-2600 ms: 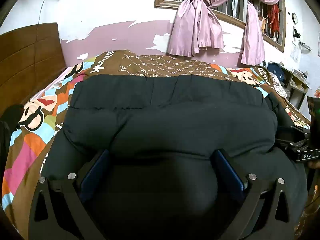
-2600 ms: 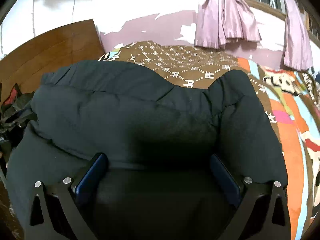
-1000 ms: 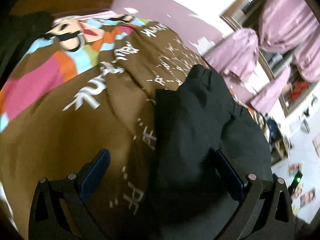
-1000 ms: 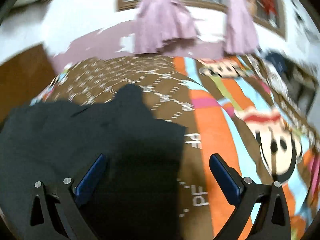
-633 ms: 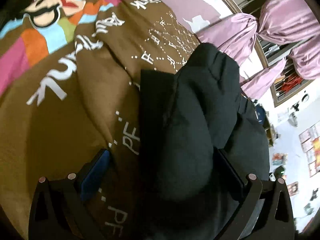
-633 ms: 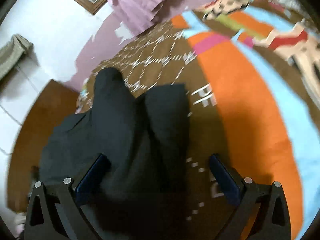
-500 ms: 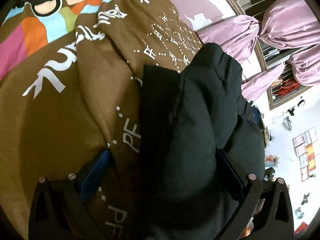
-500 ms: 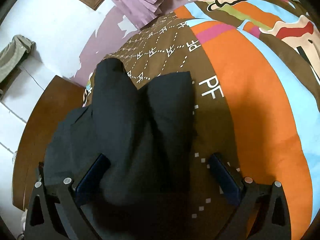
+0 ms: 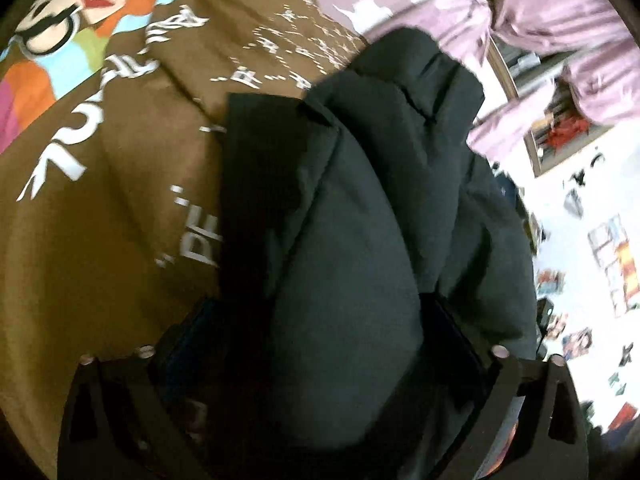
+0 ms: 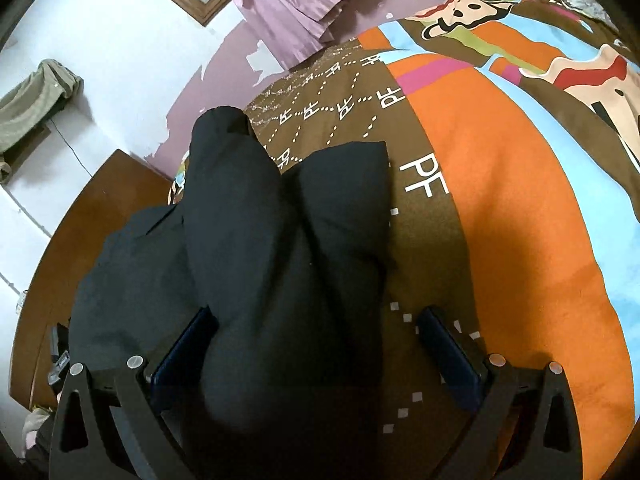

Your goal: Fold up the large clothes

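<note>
A bed (image 10: 520, 240) spread with a brown bedcover (image 9: 100, 240) bearing white lettering, orange and blue bands and cartoon figures. A bulky black padded jacket (image 10: 272, 240), folded into a thick bundle, lies directly on the cover.

left wrist: sitting close over black jacket (image 9: 360, 240), looking down-forward, window curtains (image 9: 560, 40) upper right of frame | right wrist: also hovering close, tilting down over jacket (image 10: 260, 260), wooden headboard (image 10: 100, 220) at left | shared: both facing the same jacket and patterned bedspread (image 10: 520, 220)
</note>
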A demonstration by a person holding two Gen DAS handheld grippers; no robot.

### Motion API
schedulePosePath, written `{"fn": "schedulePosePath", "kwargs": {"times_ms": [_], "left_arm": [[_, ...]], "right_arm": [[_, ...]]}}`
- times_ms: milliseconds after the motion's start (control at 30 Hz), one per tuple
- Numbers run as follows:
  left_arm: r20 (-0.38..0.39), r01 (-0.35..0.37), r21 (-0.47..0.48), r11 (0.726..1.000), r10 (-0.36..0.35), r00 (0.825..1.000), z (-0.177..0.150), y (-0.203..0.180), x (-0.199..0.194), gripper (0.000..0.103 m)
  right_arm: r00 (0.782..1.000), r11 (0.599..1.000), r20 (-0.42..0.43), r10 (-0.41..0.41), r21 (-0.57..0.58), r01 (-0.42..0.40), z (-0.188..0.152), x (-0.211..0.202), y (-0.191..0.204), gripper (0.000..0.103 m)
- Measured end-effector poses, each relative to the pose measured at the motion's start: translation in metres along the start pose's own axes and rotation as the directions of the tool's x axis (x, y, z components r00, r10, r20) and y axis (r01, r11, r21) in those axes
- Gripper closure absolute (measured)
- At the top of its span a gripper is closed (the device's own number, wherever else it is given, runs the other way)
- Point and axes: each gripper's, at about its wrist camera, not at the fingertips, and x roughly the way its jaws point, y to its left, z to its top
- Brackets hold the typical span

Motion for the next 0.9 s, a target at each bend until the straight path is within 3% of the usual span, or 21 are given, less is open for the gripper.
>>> {"fn": "schedulePosePath", "kwargs": {"times_ms": [167,300,400,533,567,633,667,800,900], "left_arm": [[0.098,-0.109,0.017,0.994,0.107,0.989,-0.019,-0.018,-0.005,0.028],[0.146,-0.186,0.071,0.98,0.174,0.974,-0.029,-0.034,-0.003,0.033],[0.173,-0.192,0.079,0.978,0.176,0.969,-0.034,-0.034,-0.006,0.039],[0.209,-0.179,0.069,0.981,0.161,0.965,-0.039,-0.032,-0.009,0.052],[0.218,-0.173,0.065,0.983,0.156,0.964,-0.038,-0.033,-0.011,0.056],[0.229,-0.171,0.057,0.984,0.154,0.961,-0.031,-0.036,-0.013,0.061],[0.236,-0.169,0.051,0.984,0.153,0.96,-0.031,-0.038,-0.014,0.064],[0.28,-0.184,0.035,0.982,0.167,0.945,-0.034,-0.052,-0.025,0.074],[0.32,-0.162,0.014,0.987,0.149,0.935,-0.037,-0.061,-0.036,0.08]], "right_arm": [[1.0,1.0,0.005,0.002,-0.007,-0.002,0.001,0.002,0.0,0.0],[1.0,1.0,-0.02,-0.014,-0.025,0.014,0.002,0.004,0.004,0.0],[0.995,0.998,-0.084,-0.046,-0.057,0.042,0.007,0.008,0.013,0.0],[0.988,0.997,-0.157,-0.006,-0.074,-0.005,0.004,0.01,0.025,0.001],[0.986,0.996,-0.169,0.005,-0.082,-0.019,0.001,0.01,0.03,0.005],[0.985,0.995,-0.174,-0.003,-0.095,-0.014,-0.004,0.01,0.039,0.032],[0.985,0.996,-0.17,-0.007,-0.092,-0.009,-0.006,0.009,0.042,0.036],[0.99,0.995,-0.141,-0.003,-0.095,-0.01,-0.005,-0.001,0.055,0.072],[0.993,0.993,-0.117,0.024,-0.112,-0.038,-0.002,-0.012,0.074,0.084]]}}
